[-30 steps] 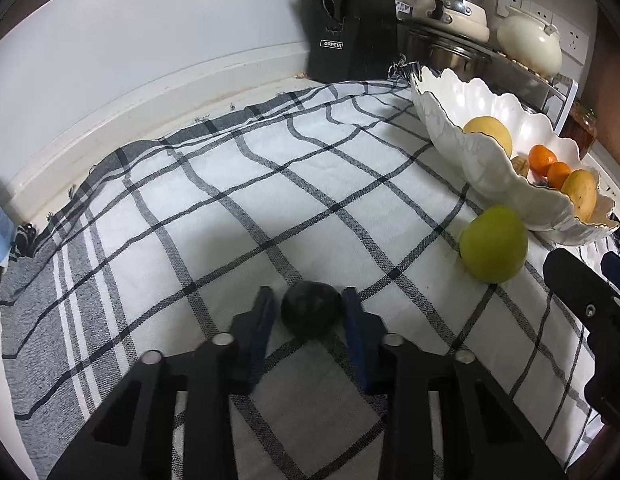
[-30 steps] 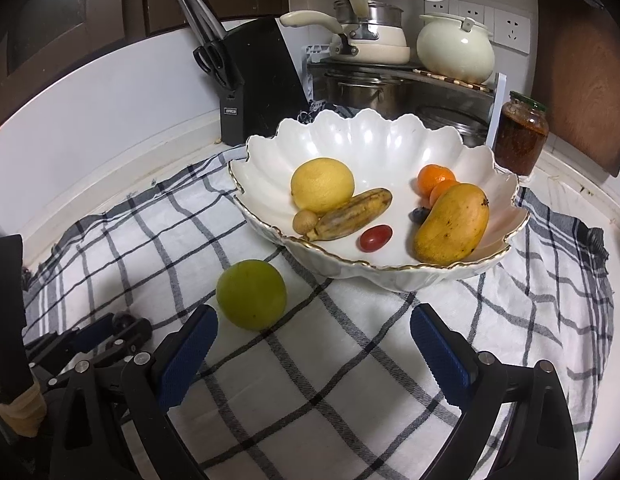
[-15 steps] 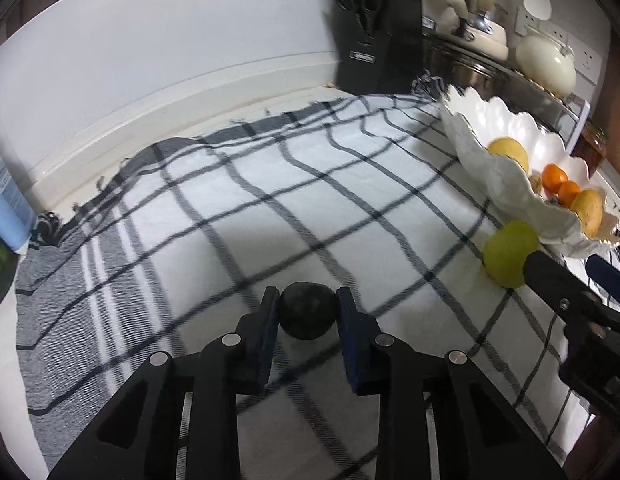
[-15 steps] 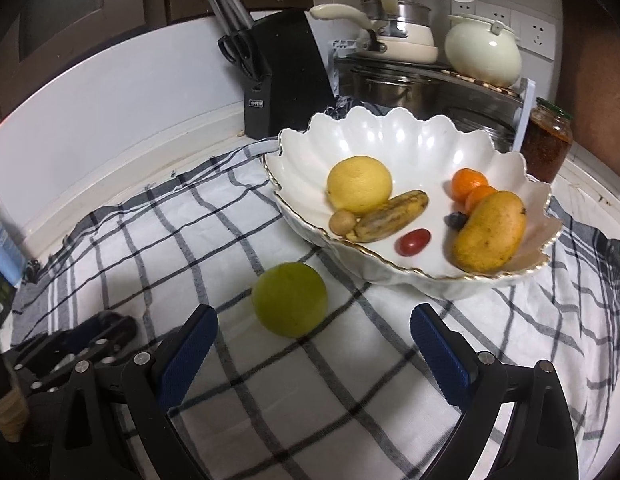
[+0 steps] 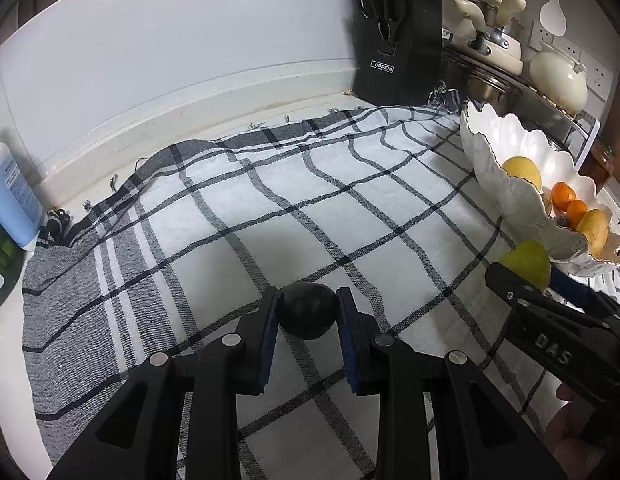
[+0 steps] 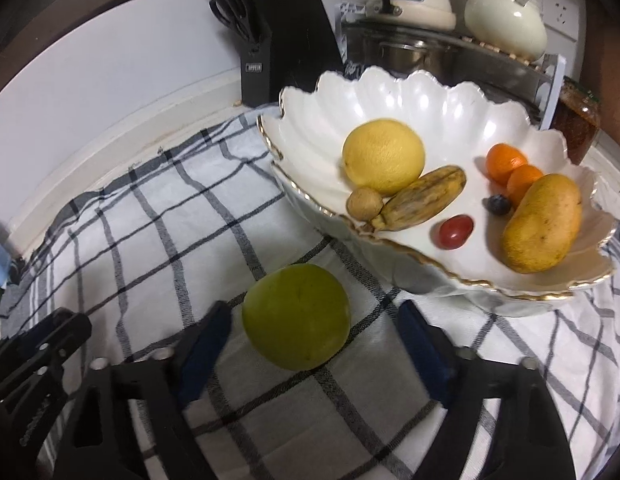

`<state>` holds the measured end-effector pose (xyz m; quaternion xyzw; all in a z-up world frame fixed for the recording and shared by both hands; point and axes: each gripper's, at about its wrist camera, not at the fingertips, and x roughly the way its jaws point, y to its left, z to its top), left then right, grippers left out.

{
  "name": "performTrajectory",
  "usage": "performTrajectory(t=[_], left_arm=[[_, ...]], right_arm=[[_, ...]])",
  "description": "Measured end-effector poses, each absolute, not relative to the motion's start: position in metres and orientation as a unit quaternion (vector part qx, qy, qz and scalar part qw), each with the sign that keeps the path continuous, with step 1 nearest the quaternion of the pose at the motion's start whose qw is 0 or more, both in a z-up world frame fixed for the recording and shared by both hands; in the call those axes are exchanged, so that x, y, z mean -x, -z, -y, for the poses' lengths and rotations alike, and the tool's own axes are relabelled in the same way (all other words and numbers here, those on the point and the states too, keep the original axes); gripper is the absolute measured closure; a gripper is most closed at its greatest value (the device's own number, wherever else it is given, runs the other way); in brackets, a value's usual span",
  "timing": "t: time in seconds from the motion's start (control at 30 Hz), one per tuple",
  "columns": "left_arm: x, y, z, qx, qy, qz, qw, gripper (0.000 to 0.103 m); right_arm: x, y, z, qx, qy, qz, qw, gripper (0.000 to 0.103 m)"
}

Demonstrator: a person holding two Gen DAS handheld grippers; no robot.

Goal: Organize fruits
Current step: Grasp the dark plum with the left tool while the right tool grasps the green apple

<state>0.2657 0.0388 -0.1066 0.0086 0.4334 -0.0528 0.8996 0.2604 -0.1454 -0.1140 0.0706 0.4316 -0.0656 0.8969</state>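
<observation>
While my right claw (image 6: 310,344) has just been narrowing around the green fruit (image 6: 296,322), its pads are not yet touching, so I judge the worst risk is one pad arriving first and rolling the fruit across the checked cloth (image 6: 150,240) toward the white bowl (image 6: 450,112). My left claw (image 5: 308,316) is clamped on a dark round fruit (image 5: 307,310), well left of the bowl; a loose pinch could drop it. Both claws slant steeply down at the counter.
</observation>
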Motion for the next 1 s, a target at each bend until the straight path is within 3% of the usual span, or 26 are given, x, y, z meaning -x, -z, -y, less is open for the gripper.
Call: performTrajectory(t=[0.03, 0.13, 0.43, 1.0], left_arm=[[-0.266, 0.107, -0.038, -0.009, 0.054, -0.434, 0.899, 0.074], [-0.266, 0.107, -0.037, -0.010, 0.055, -0.435, 0.899, 0.074], [-0.260, 0.100, -0.035, -0.012, 0.053, -0.429, 0.902, 0.074], [-0.228, 0.056, -0.016, -0.015, 0.075, -0.393, 0.917, 0.074]], right_arm=[[-0.262, 0.116, 0.146, -0.071, 0.063, -0.435, 0.896, 0.039], [-0.261, 0.115, 0.144, -0.070, 0.052, -0.427, 0.900, 0.053], [-0.248, 0.109, 0.140, -0.065, 0.045, -0.418, 0.905, 0.053], [-0.201, 0.048, 0.143, -0.055, 0.034, -0.362, 0.930, 0.053]])
